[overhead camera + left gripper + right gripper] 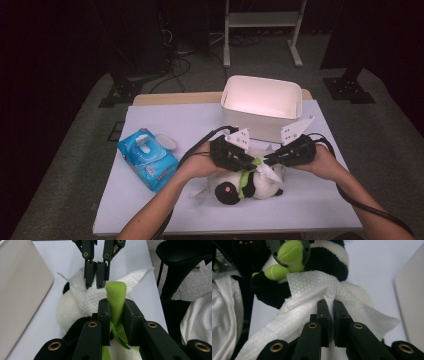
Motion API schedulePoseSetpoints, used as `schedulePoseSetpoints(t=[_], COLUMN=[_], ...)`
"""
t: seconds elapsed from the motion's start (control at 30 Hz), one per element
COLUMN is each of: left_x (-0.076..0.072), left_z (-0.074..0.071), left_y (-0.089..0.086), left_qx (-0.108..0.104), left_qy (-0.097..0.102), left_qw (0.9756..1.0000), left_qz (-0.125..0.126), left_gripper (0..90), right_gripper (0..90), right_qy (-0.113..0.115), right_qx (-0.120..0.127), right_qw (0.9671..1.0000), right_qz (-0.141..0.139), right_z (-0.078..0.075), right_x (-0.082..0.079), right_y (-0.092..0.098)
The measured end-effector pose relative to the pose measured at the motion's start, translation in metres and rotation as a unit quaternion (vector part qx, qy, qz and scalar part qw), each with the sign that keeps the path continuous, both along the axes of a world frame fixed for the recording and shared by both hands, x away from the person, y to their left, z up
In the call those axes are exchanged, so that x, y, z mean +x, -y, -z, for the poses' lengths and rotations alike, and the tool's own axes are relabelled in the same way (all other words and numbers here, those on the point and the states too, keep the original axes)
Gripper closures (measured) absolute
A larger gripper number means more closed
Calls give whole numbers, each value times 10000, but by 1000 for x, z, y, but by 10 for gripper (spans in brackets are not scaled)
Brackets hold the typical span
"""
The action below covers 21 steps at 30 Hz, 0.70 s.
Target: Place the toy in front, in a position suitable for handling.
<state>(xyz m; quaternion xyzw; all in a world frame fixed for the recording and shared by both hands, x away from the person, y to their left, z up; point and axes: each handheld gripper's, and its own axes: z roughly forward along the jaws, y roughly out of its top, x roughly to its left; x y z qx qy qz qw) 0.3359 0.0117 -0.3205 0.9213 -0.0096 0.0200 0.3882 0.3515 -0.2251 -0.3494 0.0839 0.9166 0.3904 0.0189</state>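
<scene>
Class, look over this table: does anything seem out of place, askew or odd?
The wipes pack lies with its lid flipped open. The panda toy lies on its side, a white wipe draped over it. The left gripper pinches its green leaf; the right gripper pinches the wipe. Nothing looks spilled or damaged.

One plush panda (250,184), one white wipe (267,172), one blue wipes pack (147,159), one white bin (262,106), two grippers, left (251,162), right (270,159)
</scene>
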Motion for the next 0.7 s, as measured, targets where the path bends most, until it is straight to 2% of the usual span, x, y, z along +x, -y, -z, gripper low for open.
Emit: schedulePoseSetpoints(t=[0.1, 0.27, 0.37, 0.47, 0.6, 0.7], left_x=[-5, -8, -9, -11, -11, -9], left_z=[0, -2, 4, 9, 11, 13], left_y=[-4, -9, -10, -9, -11, -14], left_qx=[-35, 7, -68, -22, -40, -69], left_qy=[-6, 46, -113, -137, -186, -146], left_qw=[10000, 10000, 9999, 9999, 9998, 9997], left_qz=[41, 6, 24, 18, -36, -160], left_gripper=[766, 765, 765, 764, 762, 754], right_gripper=[847, 847, 847, 847, 845, 845], right_qy=[-72, -89, -55, -95, 51, 150], right_qx=[98, 74, 31, 18, -81, -40], right_qw=[9999, 9999, 9999, 9999, 9999, 9997], right_qz=[-12, -97, -112, -107, -126, -204], right_z=[1, 1, 1, 3, -2, -7], right_x=[-5, -14, -18, -16, -17, -21], right_y=[2, 2, 1, -3, -10, -13])
